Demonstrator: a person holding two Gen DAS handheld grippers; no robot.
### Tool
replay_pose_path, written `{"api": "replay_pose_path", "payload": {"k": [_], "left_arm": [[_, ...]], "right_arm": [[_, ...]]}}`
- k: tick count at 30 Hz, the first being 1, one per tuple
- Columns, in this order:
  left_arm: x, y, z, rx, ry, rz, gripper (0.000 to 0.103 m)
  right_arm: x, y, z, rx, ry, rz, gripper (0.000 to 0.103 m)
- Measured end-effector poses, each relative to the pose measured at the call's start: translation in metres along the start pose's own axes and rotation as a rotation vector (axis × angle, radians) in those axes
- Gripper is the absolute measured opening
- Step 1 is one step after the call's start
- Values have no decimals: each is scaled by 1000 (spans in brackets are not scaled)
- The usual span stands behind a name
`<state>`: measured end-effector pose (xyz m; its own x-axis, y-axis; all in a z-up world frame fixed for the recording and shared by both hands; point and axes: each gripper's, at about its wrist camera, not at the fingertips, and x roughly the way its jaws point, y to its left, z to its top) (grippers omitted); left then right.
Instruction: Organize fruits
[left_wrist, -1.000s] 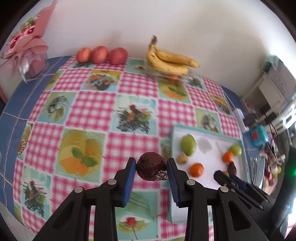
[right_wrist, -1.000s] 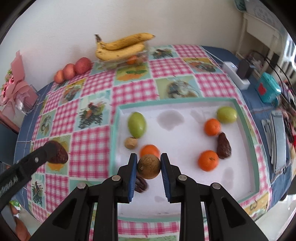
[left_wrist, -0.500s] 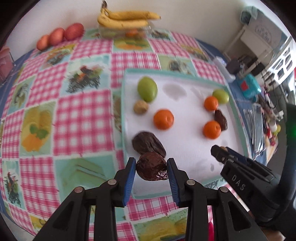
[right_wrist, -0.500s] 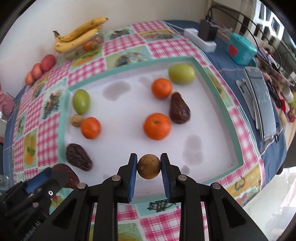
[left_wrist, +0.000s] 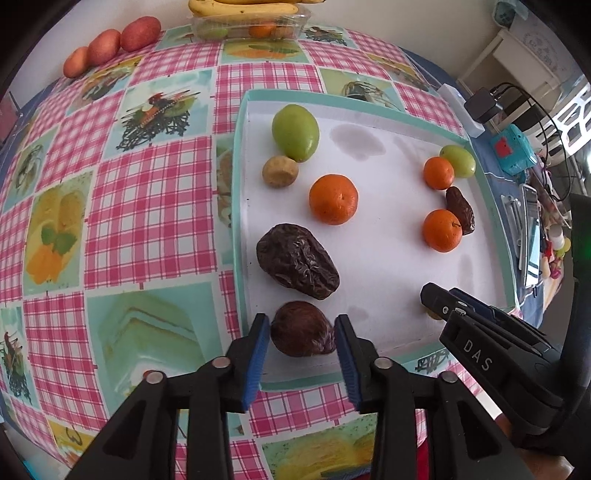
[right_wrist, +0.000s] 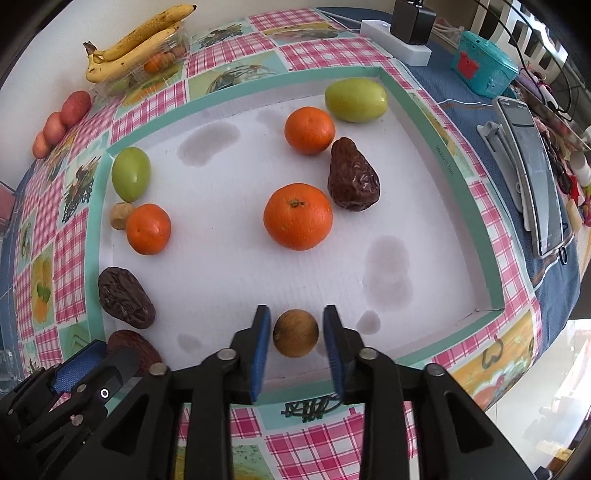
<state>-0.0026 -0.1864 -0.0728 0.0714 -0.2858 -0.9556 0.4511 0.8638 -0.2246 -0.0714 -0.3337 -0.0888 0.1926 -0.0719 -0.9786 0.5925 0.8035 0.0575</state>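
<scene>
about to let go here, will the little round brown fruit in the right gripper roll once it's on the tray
Probably a little: the brown fruit looks nearly spherical and smooth, and the tray floor is flat. It looks firm, so unlikely to bruise. The raised rim should stop it leaving the tray.

Pink-checked tablecloth (left_wrist: 147, 206) with fruit pictures over the table, blue cloth (right_wrist: 554, 295) along its right edge, white power strip (right_wrist: 395, 40) holding 1 black plug (right_wrist: 412, 16), teal box (right_wrist: 484, 70), phone (right_wrist: 535, 177) lying flat
</scene>
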Motion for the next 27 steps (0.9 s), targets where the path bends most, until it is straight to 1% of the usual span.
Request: {"api": "replay_pose_path", "payload": {"k": [1, 3, 6, 7, 8, 10, 11, 13, 14, 15, 16, 17, 21, 22, 23, 24, 27], "left_arm": [[0, 0, 1, -2, -2, -7, 51], [-5, 5, 1, -9, -4, -26, 52], [-21, 13, -1, -16, -35, -34, 53], [-28, 17, -1, -20, -54, -28, 56], [-34, 21, -2, -26, -74, -16, 59], [-47, 36, -4, -56, -114, 32, 75], [-51, 44, -4, -75, -131, 60, 78], [-61, 63, -6, -116, -157, 127, 90], [-65, 73, -8, -137, -169, 163, 92], [-70, 82, -10, -153, -184, 190, 97], [-73, 88, -12, -165, -199, 205, 101], [-77, 93, -14, -177, -214, 217, 103], [-93, 111, -24, -204, -261, 238, 103], [-96, 112, -26, -198, -268, 242, 103], [-99, 113, -28, -190, -275, 245, 103], [-103, 113, -31, -178, -288, 254, 103], [-113, 111, -37, -136, -319, 312, 103]], "right_arm": [[-1, 0, 0, 0, -4, 0, 41], [-3, 1, 0, 0, -13, 2, 41], [-12, 2, -2, -3, -41, 3, 41], [-16, 3, -3, -6, -54, 4, 45], [-19, 4, -4, -8, -63, 8, 55], [-27, 8, -9, -16, -85, 25, 66], [-30, 10, -9, -22, -91, 33, 68], [-33, 17, -13, -40, -101, 48, 69], [-33, 21, -14, -49, -102, 51, 71], [-34, 24, -16, -59, -103, 55, 75], [-36, 29, -19, -73, -105, 63, 83], [-36, 32, -19, -79, -109, 68, 85], [-46, 44, -31, -118, -135, 111, 85], [-49, 47, -34, -128, -141, 117, 86], [-51, 50, -35, -136, -148, 119, 90], [-53, 52, -37, -144, -157, 118, 92], [-61, 57, -40, -156, -189, 119, 92]]}}
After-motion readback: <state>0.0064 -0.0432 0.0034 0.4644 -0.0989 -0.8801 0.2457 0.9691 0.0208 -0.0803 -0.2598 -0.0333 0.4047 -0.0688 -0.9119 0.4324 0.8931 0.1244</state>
